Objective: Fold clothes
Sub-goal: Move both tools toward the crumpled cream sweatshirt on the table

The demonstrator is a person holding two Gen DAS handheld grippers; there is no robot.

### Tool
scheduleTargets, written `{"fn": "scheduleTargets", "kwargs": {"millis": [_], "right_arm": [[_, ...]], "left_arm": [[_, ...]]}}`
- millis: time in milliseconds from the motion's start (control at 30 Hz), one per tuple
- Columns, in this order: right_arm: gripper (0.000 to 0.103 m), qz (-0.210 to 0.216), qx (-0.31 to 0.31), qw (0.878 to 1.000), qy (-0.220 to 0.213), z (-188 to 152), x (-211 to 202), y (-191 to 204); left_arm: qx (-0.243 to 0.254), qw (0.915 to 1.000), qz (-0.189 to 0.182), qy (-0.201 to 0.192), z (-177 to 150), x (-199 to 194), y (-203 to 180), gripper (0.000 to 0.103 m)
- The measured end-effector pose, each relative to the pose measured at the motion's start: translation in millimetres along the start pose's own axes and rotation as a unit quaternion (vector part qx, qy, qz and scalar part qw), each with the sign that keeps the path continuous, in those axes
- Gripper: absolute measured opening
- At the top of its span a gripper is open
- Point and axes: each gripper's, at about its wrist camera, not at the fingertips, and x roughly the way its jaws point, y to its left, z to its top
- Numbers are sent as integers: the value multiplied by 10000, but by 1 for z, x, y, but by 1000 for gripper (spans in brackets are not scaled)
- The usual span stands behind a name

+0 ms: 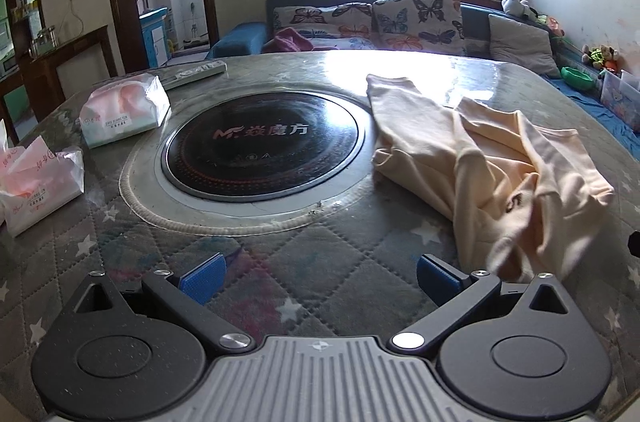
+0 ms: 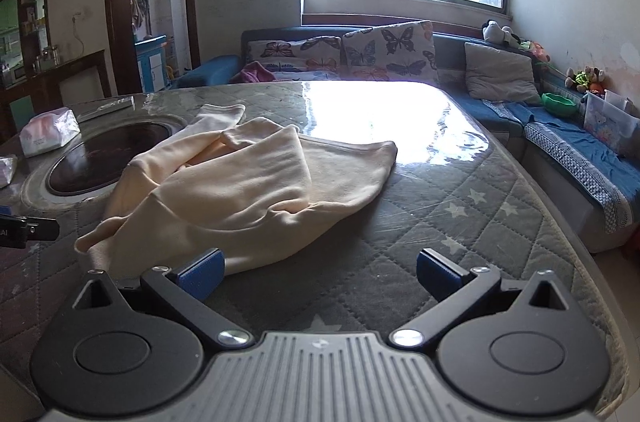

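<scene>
While a crumpled cream garment (image 2: 248,182) lay on the quilted desk (image 2: 460,222) beside its round black hotplate (image 1: 264,146), the left tongs (image 1: 318,280) and right tongs (image 2: 318,274) hovered spread wide, holding nothing

- A cream-coloured garment (image 1: 480,158) lies crumpled and unfolded on the quilted, star-patterned table (image 1: 320,254).
- In the left wrist view it sits at about 3 o'clock, one sleeve reaching toward 12 o'clock.
- In the right wrist view (image 2: 240,190) it spreads from centre toward 9 o'clock, loosely bunched, layers overlapping.
</scene>
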Motion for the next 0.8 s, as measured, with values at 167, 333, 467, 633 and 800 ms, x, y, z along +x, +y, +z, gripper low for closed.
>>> {"fn": "scheduleTargets", "kwargs": {"millis": [167,333,467,633,800], "right_arm": [[103,34,-43,10000,-63,-4,-13,6],[103,25,-104,9999,-88,-7,-21,11],[103,28,-114,9999,-106,-9,-26,12],[103,51,-155,9998,-140,-10,-31,14],[103,81,-202,9996,-179,-11,-36,18]], "left_arm": [[74,10000,-34,-50,-5,-8,-5,103],[128,9998,-75,-99,-9,-14,-10,103],[149,9998,-80,-139,-11,-19,-12,103],[174,9996,-107,-193,-14,-26,-15,103],[235,9994,-123,-220,-17,-30,-19,103]]}}
